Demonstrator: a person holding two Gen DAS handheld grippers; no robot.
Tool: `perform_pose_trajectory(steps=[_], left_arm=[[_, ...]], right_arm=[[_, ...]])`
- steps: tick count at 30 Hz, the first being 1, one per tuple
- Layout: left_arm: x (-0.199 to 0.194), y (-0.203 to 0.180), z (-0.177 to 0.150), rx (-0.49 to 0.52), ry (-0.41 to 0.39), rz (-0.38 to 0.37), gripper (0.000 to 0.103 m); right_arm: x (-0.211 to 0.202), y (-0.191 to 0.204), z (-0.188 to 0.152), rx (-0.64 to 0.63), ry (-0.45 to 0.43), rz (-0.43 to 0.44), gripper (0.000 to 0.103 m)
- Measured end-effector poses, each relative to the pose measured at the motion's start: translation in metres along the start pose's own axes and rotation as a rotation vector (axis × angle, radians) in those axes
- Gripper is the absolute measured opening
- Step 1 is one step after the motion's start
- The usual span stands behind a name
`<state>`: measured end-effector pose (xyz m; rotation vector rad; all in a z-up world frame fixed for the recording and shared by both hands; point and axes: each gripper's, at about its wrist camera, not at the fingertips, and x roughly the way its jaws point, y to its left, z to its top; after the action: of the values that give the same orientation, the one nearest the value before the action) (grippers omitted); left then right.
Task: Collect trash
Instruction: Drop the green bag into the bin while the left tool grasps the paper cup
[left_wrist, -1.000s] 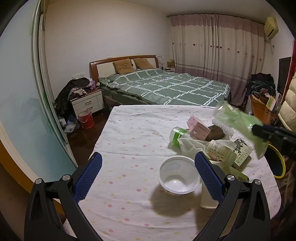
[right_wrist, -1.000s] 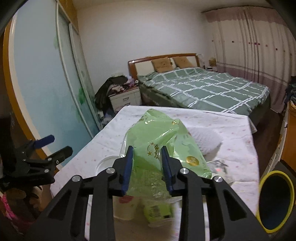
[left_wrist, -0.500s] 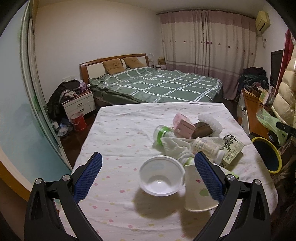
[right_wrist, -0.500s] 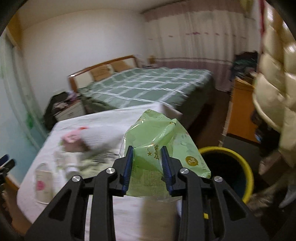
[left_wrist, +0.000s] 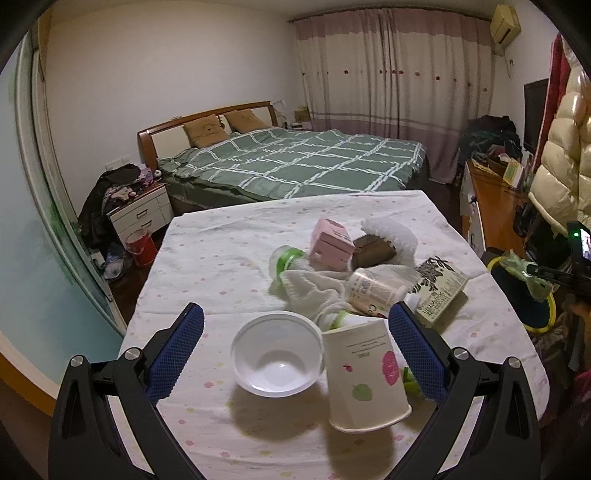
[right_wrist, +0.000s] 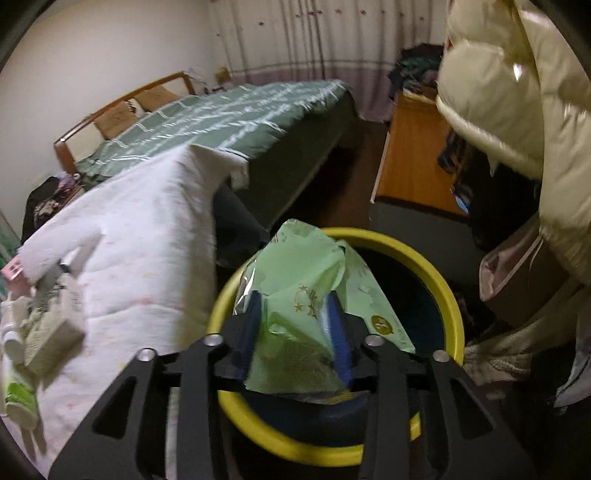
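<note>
My right gripper (right_wrist: 295, 314) is shut on a green plastic snack bag (right_wrist: 306, 280) and holds it right over the open yellow-rimmed bin (right_wrist: 448, 295) beside the table. The bag (left_wrist: 524, 271) and bin (left_wrist: 550, 314) also show at the right edge of the left wrist view. My left gripper (left_wrist: 295, 334) is open above the near table edge, its fingers either side of a white plastic bowl (left_wrist: 275, 352) and a tipped paper cup (left_wrist: 364, 373). Behind them lies a pile with a plastic bottle (left_wrist: 376, 288), a pink box (left_wrist: 330, 243) and a white cloth (left_wrist: 314, 288).
A printed box (left_wrist: 439, 291) and a brown item (left_wrist: 373, 251) lie in the pile on the white dotted tablecloth (left_wrist: 221, 266). A green bed (left_wrist: 295, 166) stands beyond the table. A wooden cabinet (right_wrist: 413, 162) and a cream puffer jacket (right_wrist: 517, 92) stand close to the bin.
My right gripper swung the green bag from above the table to the right and down over the bin. The left gripper moved closer to the bowl and cup.
</note>
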<state>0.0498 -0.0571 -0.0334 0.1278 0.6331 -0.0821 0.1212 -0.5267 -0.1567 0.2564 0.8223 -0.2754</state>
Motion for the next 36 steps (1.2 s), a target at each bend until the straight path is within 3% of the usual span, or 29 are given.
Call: perform_pose_trajectory(steps=[5, 15, 21, 36], left_arm=[[0.007, -0.008, -0.003, 0.011, 0.021, -0.027, 0.098], [0.015, -0.025, -0.019, 0.063, 0.054, -0.081, 0.098], [0.020, -0.016, -0.019, 0.019, 0.075, -0.107, 0.090], [0.059, -0.039, -0.022, 0.063, 0.163, -0.129, 0.067]], right_arm=[[0.012, -0.010, -0.007, 0.028, 0.024, -0.017, 0.047], [-0.016, -0.004, -0.014, 0.010, -0.033, -0.012, 0.056], [-0.024, 0.005, -0.017, -0.004, -0.051, 0.010, 0.057], [-0.020, 0.001, -0.022, 0.009, -0.033, 0.022, 0.058]])
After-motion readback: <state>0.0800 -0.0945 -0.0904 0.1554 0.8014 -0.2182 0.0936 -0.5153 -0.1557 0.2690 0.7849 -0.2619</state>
